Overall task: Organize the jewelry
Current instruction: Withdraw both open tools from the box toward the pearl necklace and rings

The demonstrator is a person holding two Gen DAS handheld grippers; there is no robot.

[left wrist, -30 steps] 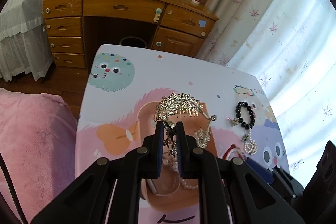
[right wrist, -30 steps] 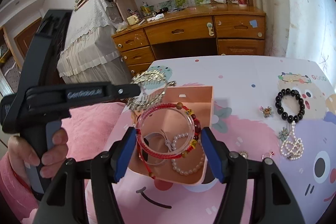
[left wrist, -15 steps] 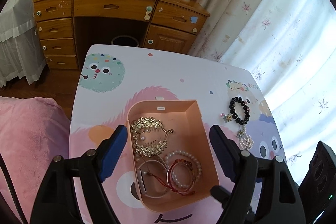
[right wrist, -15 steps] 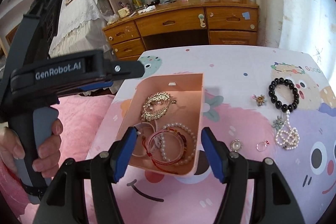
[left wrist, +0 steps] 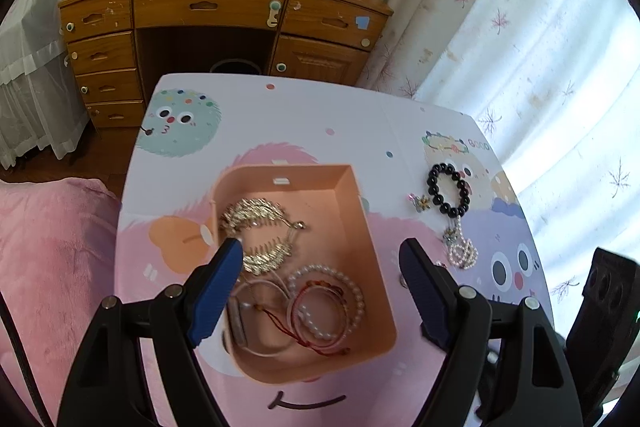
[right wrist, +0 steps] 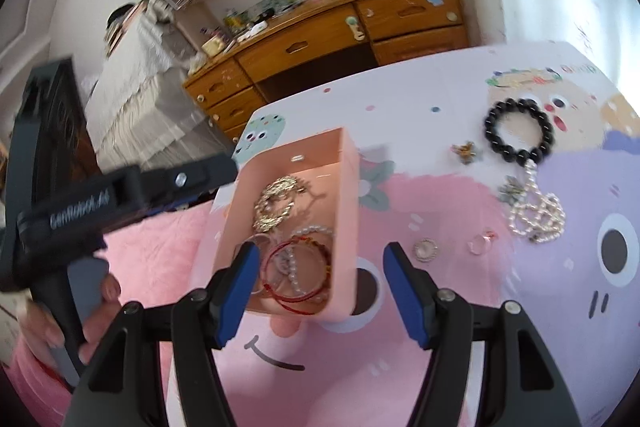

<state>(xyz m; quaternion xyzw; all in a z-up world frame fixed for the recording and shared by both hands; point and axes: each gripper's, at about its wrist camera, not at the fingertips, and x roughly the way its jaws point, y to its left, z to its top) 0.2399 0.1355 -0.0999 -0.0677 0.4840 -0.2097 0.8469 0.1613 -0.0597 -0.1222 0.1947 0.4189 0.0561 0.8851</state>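
The left claw [left wrist: 322,263] hangs released over the box [left wrist: 352,187], its spread fingers straddling the gold comb [left wrist: 260,231] and bracelets [left wrist: 320,303] inside (all loose, nothing gripped). On the table [left wrist: 280,115] to that claw's right lie the black beads [left wrist: 448,191] and pearl strand [left wrist: 462,253]. The right claw [right wrist: 318,263] gapes empty too; the box sits between its tips, a ring [right wrist: 426,249] just right.

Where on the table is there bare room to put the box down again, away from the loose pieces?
Bare tabletop lies beyond the pink box, toward the desk. Right of the box is crowded: black bead bracelet, pearl string, small charm, two rings.
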